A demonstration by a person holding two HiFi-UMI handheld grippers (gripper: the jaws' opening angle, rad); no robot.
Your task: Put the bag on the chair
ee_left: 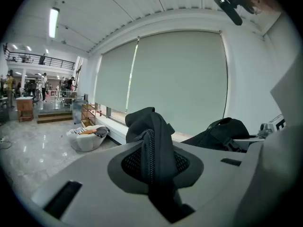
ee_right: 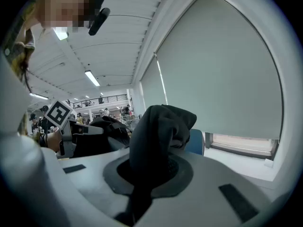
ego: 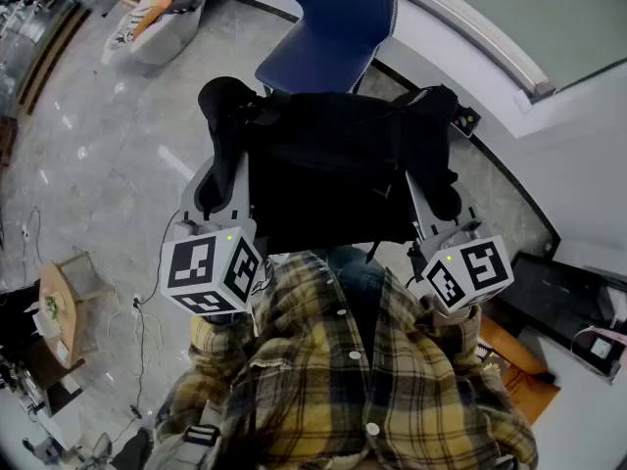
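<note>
A black backpack (ego: 333, 164) hangs in the air between my two grippers, just in front of a blue chair (ego: 338, 27). My left gripper (ego: 209, 192) is shut on one padded shoulder strap (ee_left: 152, 148), which sticks up between the jaws. My right gripper (ego: 443, 204) is shut on the other strap (ee_right: 156, 138). In the left gripper view the bag's body (ee_left: 221, 132) lies to the right. The right gripper view shows a bit of the chair (ee_right: 196, 142) behind the strap. The bag hides the chair's seat front.
A white round floor seat (ego: 157, 13) with clothes on it stands far left of the chair. A small wooden table (ego: 64, 297) and cables are on the floor at my left. A white window ledge (ego: 490, 42) and wall run along the right.
</note>
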